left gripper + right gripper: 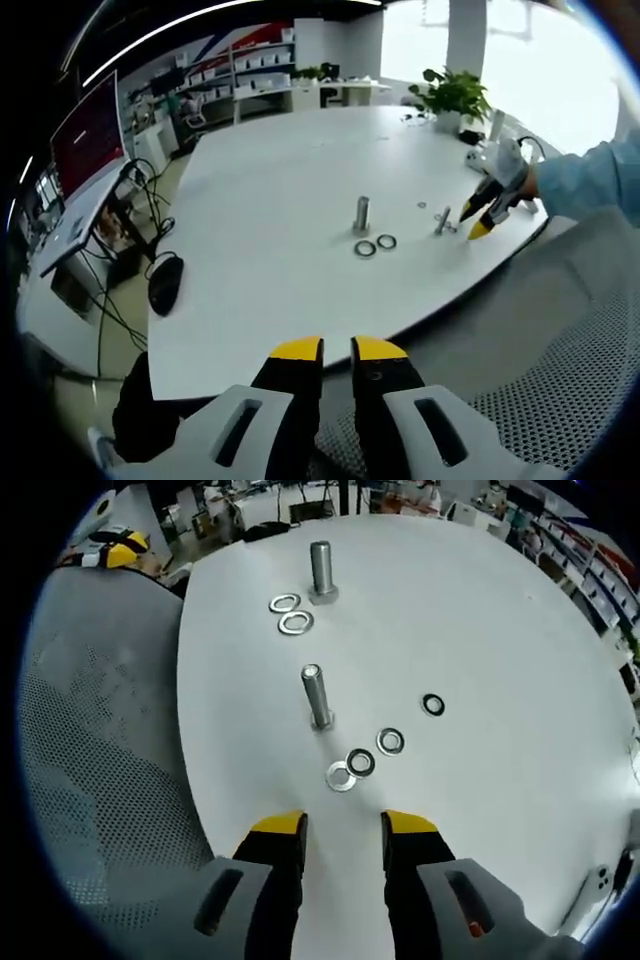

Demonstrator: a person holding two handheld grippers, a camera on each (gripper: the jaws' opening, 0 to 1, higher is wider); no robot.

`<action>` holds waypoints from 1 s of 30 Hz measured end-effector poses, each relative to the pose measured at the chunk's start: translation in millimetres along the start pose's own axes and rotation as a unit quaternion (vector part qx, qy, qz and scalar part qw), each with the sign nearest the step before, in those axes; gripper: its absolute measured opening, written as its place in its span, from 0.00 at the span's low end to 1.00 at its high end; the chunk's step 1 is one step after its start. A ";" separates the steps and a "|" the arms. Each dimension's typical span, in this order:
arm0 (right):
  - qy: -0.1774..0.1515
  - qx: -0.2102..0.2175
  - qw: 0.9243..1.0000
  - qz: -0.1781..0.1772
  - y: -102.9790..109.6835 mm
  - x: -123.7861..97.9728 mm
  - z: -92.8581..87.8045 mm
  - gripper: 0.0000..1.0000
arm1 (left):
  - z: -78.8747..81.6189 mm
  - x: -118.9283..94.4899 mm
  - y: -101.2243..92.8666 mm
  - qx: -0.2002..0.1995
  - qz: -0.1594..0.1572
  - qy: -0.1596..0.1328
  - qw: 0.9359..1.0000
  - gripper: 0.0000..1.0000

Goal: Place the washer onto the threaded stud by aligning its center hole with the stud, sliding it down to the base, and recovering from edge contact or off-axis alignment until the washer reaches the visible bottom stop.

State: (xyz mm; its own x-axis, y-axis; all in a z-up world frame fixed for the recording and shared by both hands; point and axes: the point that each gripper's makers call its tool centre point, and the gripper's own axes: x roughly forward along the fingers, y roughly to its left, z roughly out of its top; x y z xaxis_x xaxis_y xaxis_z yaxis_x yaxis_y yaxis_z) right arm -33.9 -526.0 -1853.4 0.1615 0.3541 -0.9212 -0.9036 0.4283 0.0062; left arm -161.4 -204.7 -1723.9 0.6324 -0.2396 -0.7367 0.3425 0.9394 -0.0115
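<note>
Washers, flat silver steel rings, lie on the round white worktop just ahead of my empty, open right gripper, near its edge. Beside them the upright threaded steel stud points straight up; my left gripper, nearly closed and empty, hangs well off that edge.

The left gripper hangs off the near edge of the white table, its yellow-tipped jaws a narrow gap apart with nothing between them. The right gripper hovers over the table's near part, jaws parted wider and empty, pointing toward the table's middle. In the left gripper view it sits at the table's far-right edge, held by a hand in a light-blue sleeve.
</note>
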 end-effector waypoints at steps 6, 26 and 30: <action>-0.014 -0.004 1.000 -0.002 2.4 0.5 7.6 0.31 | 0.6 0.2 0.1 -0.001 0.000 -0.001 1.000 0.08; -0.034 0.006 0.999 -0.010 -6.6 3.5 15.0 0.20 | 2.1 -0.1 -0.5 -0.002 -0.002 -0.004 1.000 0.08; -0.036 0.012 0.999 -0.012 -5.6 3.3 15.9 0.20 | 2.3 -0.2 -0.5 -0.002 -0.002 -0.005 1.000 0.08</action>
State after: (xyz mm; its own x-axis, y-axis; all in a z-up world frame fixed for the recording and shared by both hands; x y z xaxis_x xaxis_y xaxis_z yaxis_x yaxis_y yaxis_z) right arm -22.1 -514.0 -1850.4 0.2125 0.4014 -0.8909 -0.8896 0.4567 -0.0065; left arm -160.2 -205.7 -1722.2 0.6375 -0.2465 -0.7300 0.3426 0.9393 -0.0179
